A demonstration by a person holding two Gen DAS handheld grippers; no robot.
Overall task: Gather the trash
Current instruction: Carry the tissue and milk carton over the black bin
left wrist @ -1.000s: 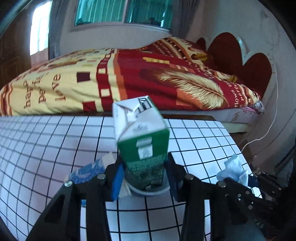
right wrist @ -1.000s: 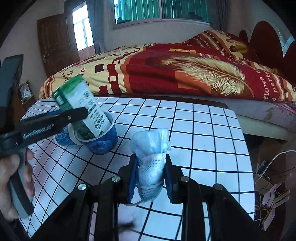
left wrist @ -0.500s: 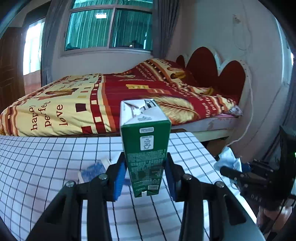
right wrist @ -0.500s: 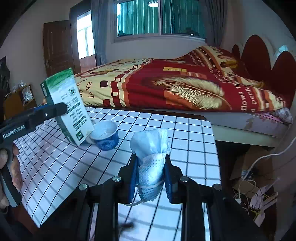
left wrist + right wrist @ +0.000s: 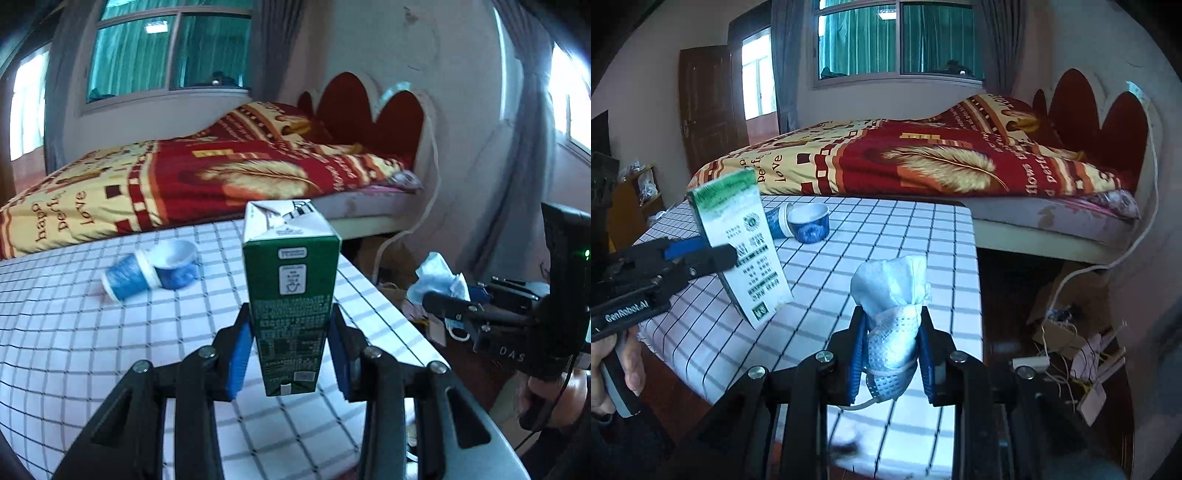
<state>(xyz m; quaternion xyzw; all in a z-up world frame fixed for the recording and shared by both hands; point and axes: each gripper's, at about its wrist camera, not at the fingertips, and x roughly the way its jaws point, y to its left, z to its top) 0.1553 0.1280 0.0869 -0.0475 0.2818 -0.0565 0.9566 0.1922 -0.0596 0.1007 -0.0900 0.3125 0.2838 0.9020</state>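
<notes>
A green and white milk carton (image 5: 291,295) stands upright between the blue pads of my left gripper (image 5: 290,354), which is shut on it, above the checked table (image 5: 92,332). The right wrist view shows the same carton (image 5: 742,243) from the side, held in the air at the left. My right gripper (image 5: 892,358) is shut on a crumpled light-blue face mask (image 5: 892,314) near the table's right edge. Two blue and white paper cups (image 5: 151,271) lie on the table beyond the carton, one tipped on its side.
A bed (image 5: 923,162) with a red and yellow cover stands behind the table. To the table's right the floor holds a cardboard box (image 5: 1067,295), cables and a power strip (image 5: 1030,362). A person's hand (image 5: 617,365) grips the left tool's handle.
Both grippers have lifted and drawn back from the cups, toward the table's right edge, each still holding its item. The carton has come out of the cup and now stands straighter.
</notes>
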